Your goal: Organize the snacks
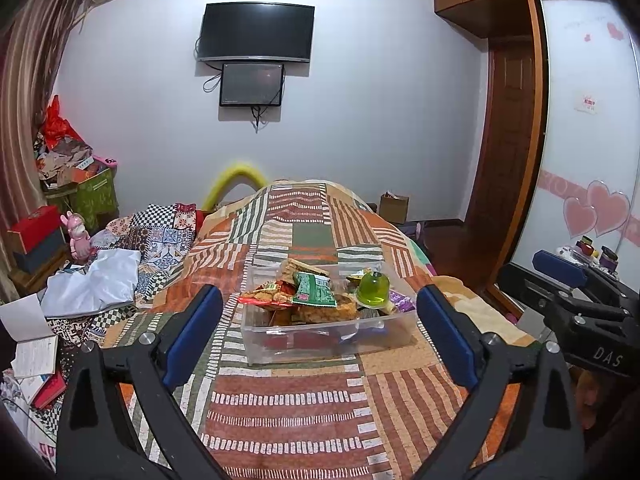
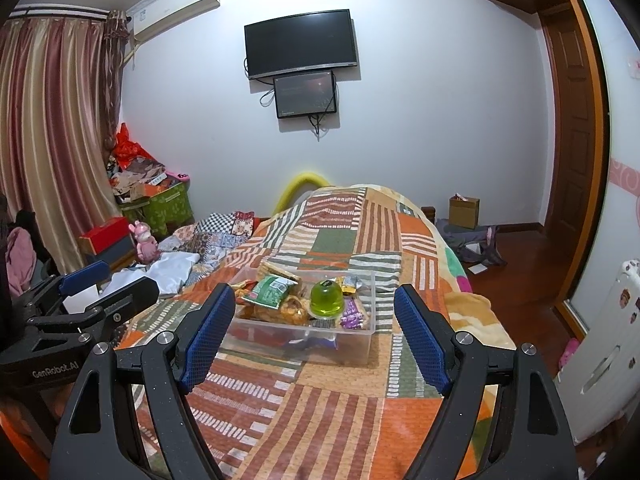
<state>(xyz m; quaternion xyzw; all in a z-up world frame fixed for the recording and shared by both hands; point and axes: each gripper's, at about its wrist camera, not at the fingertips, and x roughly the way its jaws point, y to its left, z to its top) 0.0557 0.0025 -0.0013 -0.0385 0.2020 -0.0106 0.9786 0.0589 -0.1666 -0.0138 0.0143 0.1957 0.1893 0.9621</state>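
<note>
Both grippers, left gripper and right gripper, stand spread and empty before the full snack box; sorting looks finished, nothing left to gather.

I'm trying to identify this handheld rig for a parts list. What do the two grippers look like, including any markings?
Both are black plastic two-finger frames with triangular cut-outs, silver round bolts at the joints and blue textured pads on the fingers. The left gripper shows the white lettering "GenRobot.AI" on its body in the right wrist view. The right gripper shows "DAS" on its body in the left wrist view. No cables, sleeves or hands are visible.
</note>
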